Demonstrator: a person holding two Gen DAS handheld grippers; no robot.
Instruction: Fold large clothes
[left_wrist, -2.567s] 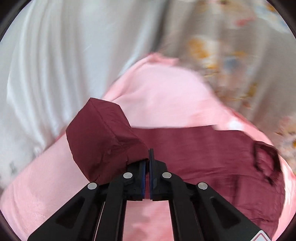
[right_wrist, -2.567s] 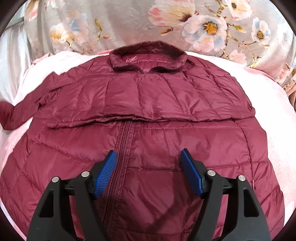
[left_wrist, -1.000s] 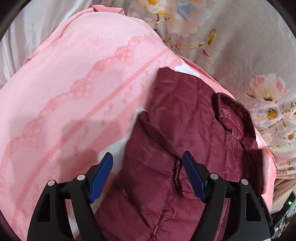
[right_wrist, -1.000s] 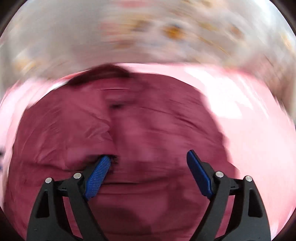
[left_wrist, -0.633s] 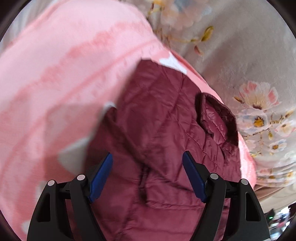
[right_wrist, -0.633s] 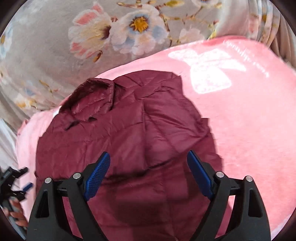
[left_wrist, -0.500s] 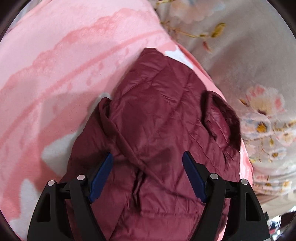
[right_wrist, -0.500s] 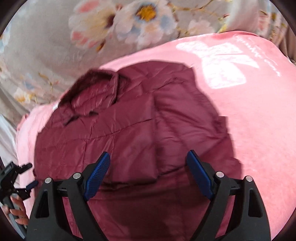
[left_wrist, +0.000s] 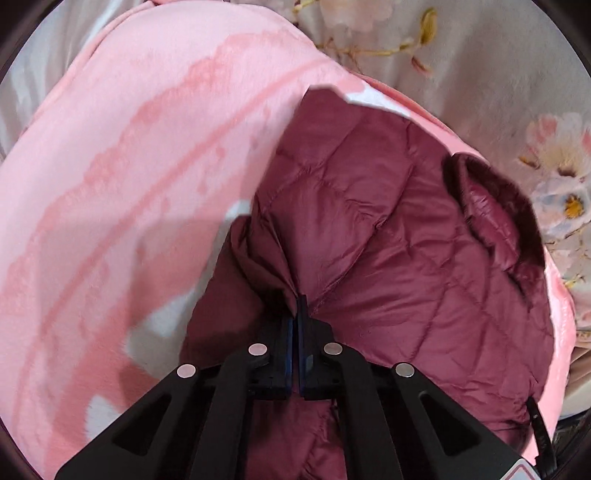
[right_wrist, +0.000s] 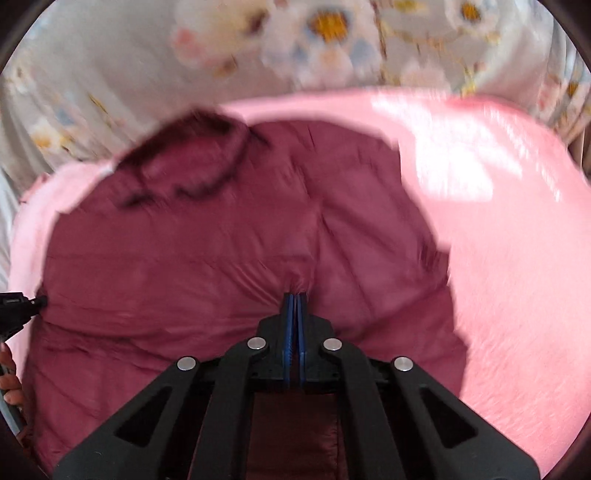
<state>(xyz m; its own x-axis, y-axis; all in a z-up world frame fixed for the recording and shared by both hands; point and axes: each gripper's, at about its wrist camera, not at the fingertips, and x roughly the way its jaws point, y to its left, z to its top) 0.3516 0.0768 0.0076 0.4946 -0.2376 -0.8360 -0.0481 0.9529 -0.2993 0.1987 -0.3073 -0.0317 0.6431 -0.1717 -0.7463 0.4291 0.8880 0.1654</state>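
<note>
Left wrist view: my left gripper (left_wrist: 297, 308) has just closed, pinching a fold of the maroon jacket (left_wrist: 406, 266) lying on the pink blanket (left_wrist: 129, 166). Right wrist view: right gripper (right_wrist: 294, 301) likewise just clamped on jacket fabric. Grasp step done, I reckon; next, lift both and fold toward the collar (left_wrist: 495, 218).

jacket (left_wrist: 388, 251): dark maroon, quilted in diamond-shaped stitching; glossy sheen on the fabric
collar (left_wrist: 495, 214): same maroon, shinier on the inner face, darker along its edge
blanket (left_wrist: 122, 147): soft pink, with deeper pink wavy bands and lace-like tracing; a few white patches
sheet (right_wrist: 110, 74): pale grey-beige, printed with white and pink flowers, yellow-orange centres, touches of blue, thin olive stems
left gripper (left_wrist: 297, 314): black, blue pads
right gripper (right_wrist: 294, 301): black, blue pads
</note>
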